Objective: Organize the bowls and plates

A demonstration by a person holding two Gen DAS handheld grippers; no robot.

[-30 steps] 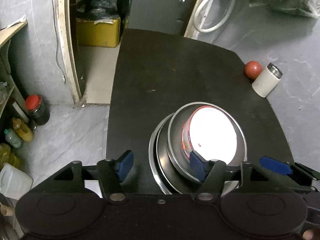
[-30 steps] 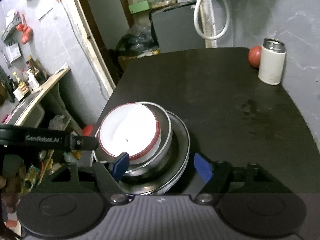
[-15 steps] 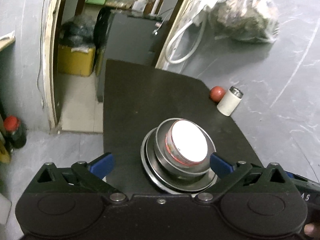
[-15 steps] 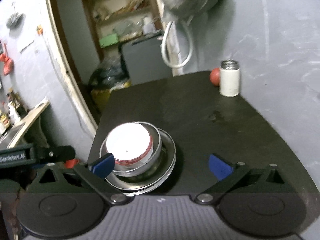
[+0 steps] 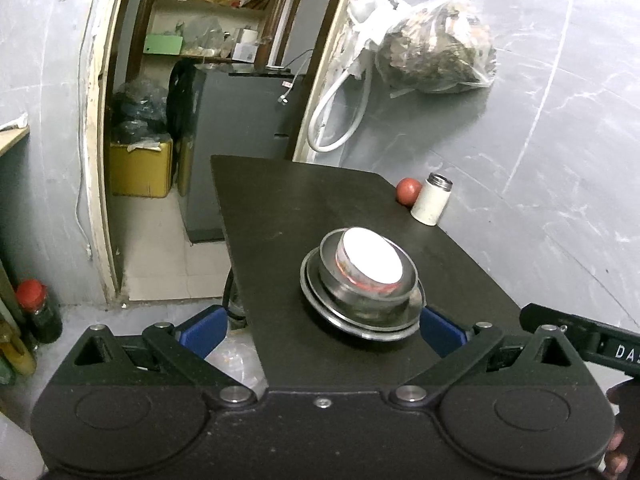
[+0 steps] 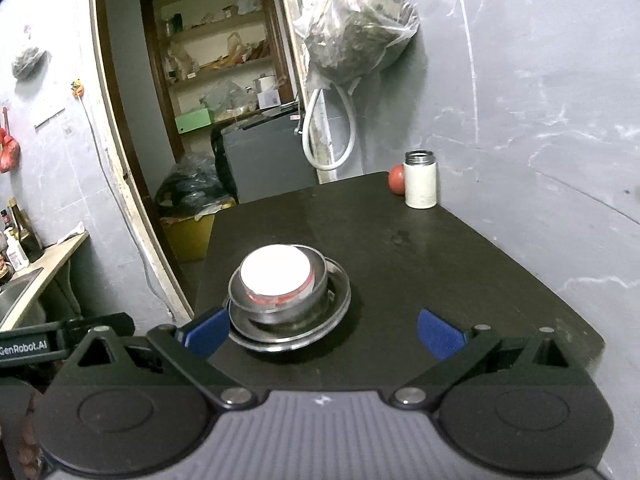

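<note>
A stack stands near the front left of the black table (image 5: 280,196) (image 6: 460,248): steel plates (image 5: 320,308) (image 6: 340,300) at the bottom, a steel bowl (image 5: 352,300) (image 6: 276,312) on them, and a white bowl with a red rim (image 5: 372,260) (image 6: 276,272) nested on top. My left gripper (image 5: 322,330) is open, held back from the stack with nothing between its blue pads. My right gripper (image 6: 324,334) is open too, behind and to the right of the stack.
A white cylinder jar (image 5: 431,204) (image 6: 420,180) and a red ball (image 5: 408,191) (image 6: 396,179) sit at the table's far right by the grey wall. A doorway with a dark cabinet (image 5: 240,128) lies beyond. Bottles (image 5: 38,312) stand on the floor at left.
Both grippers have pulled back and up from the stack, and their jaws have widened. The stack itself has stayed in place.
</note>
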